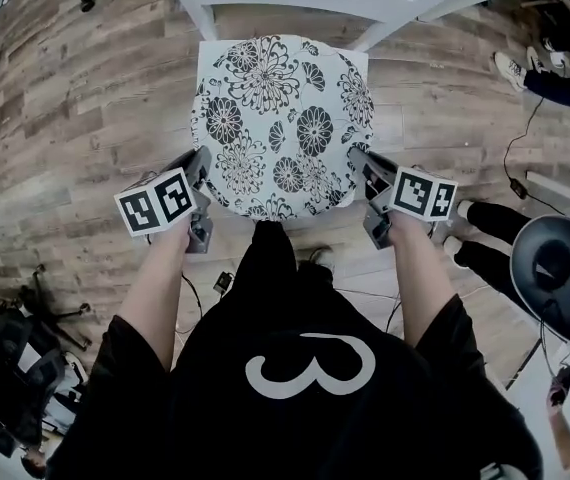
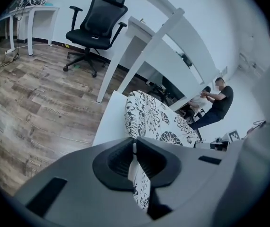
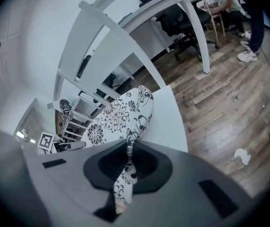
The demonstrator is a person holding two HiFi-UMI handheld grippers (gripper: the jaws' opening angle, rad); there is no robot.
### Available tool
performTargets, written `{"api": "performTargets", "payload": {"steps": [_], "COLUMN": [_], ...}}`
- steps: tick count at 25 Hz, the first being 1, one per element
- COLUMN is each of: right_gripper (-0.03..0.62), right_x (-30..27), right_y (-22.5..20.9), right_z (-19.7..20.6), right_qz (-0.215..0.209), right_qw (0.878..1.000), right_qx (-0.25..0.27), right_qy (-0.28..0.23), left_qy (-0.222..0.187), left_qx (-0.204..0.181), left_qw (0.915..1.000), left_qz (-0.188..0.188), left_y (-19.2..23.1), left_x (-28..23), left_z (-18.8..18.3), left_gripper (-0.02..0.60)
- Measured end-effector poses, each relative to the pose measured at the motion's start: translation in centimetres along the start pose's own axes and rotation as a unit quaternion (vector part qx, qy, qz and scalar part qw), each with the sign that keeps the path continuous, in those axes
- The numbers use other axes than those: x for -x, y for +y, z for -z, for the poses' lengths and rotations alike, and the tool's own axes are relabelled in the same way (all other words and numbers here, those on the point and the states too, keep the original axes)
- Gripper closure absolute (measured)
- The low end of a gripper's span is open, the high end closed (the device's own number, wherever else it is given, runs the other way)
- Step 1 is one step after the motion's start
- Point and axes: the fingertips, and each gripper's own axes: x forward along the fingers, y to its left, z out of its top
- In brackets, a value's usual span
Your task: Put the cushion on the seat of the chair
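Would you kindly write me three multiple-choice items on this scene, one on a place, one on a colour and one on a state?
1. Where does the cushion lie? A on a sofa; B on the white chair seat; C in a basket.
2. What is its print? A black flowers on white; B red stripes; C plain blue.
3. How are the left tongs and right tongs? A both open; B both shut on the cushion's near edge; C only the left shut.
Answers: 1 B, the white seat shows beneath it in both gripper views. 2 A, the head view shows the dark flowers. 3 B, each gripper view shows fabric pinched between closed jaws.
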Motion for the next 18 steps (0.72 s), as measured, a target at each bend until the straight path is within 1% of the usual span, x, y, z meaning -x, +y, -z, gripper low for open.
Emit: {"api": "performTargets", "payload": {"steps": [3, 7, 13, 18], "right_gripper": [0.574, 0.574, 0.572, 0.572], "right_x": [-0.7, -1.9, -4.2, -4.5], "right_y": [-1.8, -4.6, -7.9, -10.9], "right_z": [0.8, 1.6, 1.6, 2.0], "right_qz": [0.031, 0.069, 0.117, 0.182], "right_qw": [0.999, 0.997, 0.992, 0.981], "right_qx": [0.013, 0.017, 0.019, 0.032], "right_qy": [0.011, 0.019, 0.033, 0.060], "left_qy": [0.005, 0.023, 0.048, 0.068], "left_qx": [-0.020, -0.039, -0.042, -0.048], "left_qw": [0.9997, 0.9980, 0.9960, 0.9929], "left_qz": [-0.016, -0.044, -0.063, -0.085], "left_y": [1.1, 3.2, 6.1, 7.5], "left_x": [-1.1, -3.0, -5.5, -6.5], "left_z": [0.1, 0.9, 1.4, 1.9], "left_gripper": [0.557, 0.557, 0.557, 0.555]}}
